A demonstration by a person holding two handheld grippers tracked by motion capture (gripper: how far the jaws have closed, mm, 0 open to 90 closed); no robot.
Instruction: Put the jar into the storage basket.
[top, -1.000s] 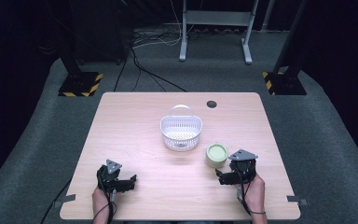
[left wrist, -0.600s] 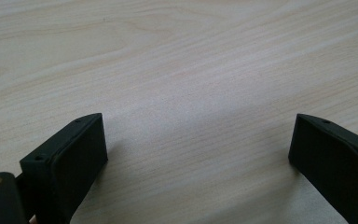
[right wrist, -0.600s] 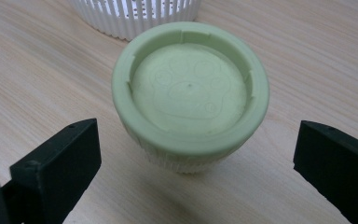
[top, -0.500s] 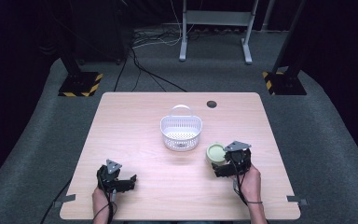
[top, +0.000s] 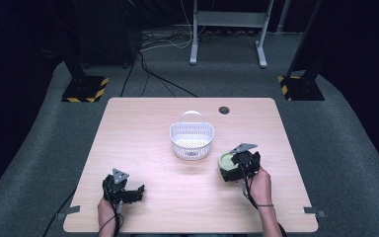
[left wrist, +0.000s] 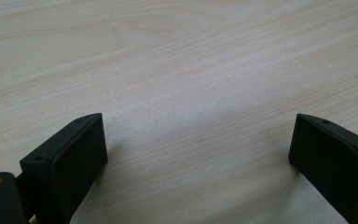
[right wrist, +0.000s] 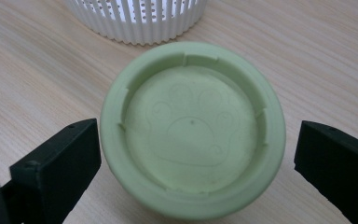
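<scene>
Green lid [right wrist: 192, 128] sits on table [top: 143, 148] just beside white basket [top: 192, 139], centred between spread jaws of right gripper [right wrist: 196, 163], not yet pinched; left gripper [left wrist: 198, 154] spread, empty, well apart.

A light wooden table [top: 143, 128] stands on grey carpet [top: 39, 148]. A dark round grommet [top: 223, 109] sits near the table's far edge, right of centre. Beyond the table, a grey metal stand [top: 227, 19] rests on the floor. Black cables [top: 153, 74] trail across the carpet. Two bases with yellow-black hazard stripes [top: 83, 90] flank the far corners.
</scene>
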